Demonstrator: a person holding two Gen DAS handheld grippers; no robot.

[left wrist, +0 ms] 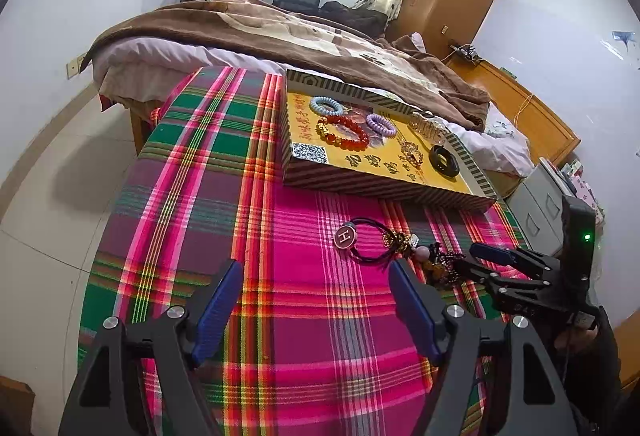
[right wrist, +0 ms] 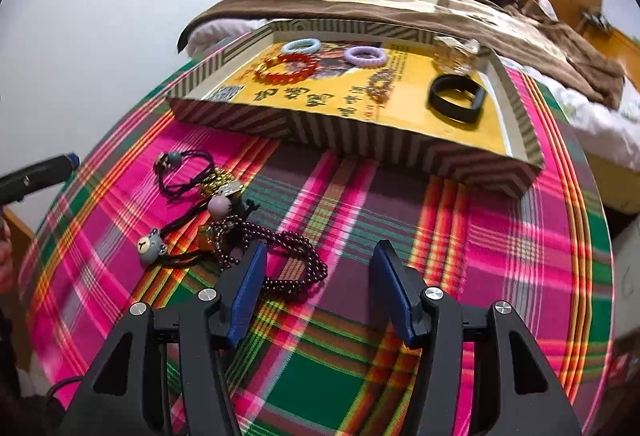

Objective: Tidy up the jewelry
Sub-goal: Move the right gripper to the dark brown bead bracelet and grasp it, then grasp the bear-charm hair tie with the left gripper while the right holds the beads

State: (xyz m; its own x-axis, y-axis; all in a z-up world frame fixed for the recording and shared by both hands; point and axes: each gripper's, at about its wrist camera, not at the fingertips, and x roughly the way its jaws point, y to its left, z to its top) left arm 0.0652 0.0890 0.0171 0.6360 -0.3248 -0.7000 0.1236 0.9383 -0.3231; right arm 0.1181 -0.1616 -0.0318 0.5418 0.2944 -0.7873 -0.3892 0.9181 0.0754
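**Sorting loose pieces from the cloth into the striped box**

Clearing the tangle on the plaid cloth (right wrist: 460, 244) is the step in hand, as far as these views allow a judgement. Your right gripper (right wrist: 320, 276) stands with its blue fingers apart and nothing between them; its left finger (right wrist: 250, 288) overlaps the edge of the dark bead strand (right wrist: 280, 256) in the view, though whether it touches cannot be told. Your left gripper (left wrist: 316, 300) is likewise spread and empty, hovering over bare cloth just short of the hair tie with the round H charm (left wrist: 345, 235).

The remaining jewelry lies in one knot in front of the striped box (right wrist: 360, 140): the dark bead strand nearest you, a bear-charm tie (right wrist: 151, 245) beside it, a gold bead cluster (right wrist: 218, 182) and a black elastic tie (right wrist: 188, 168) farther back. Already inside the box are a red bead bracelet (right wrist: 288, 68), a blue coil tie (right wrist: 300, 45), a purple coil tie (right wrist: 365, 54) and a black bangle (right wrist: 456, 96).

Because the cords cross one another, take one piece at a time. Centre the dark bead strand between the right gripper's fingers, over a doubled section away from the bear-charm tie, and close fully before lifting. Lift slowly; if a neighbour rises with it, pin that neighbour with the left gripper. Carry it over the box's near wall and set it on open yellow floor, apart from the pieces there.
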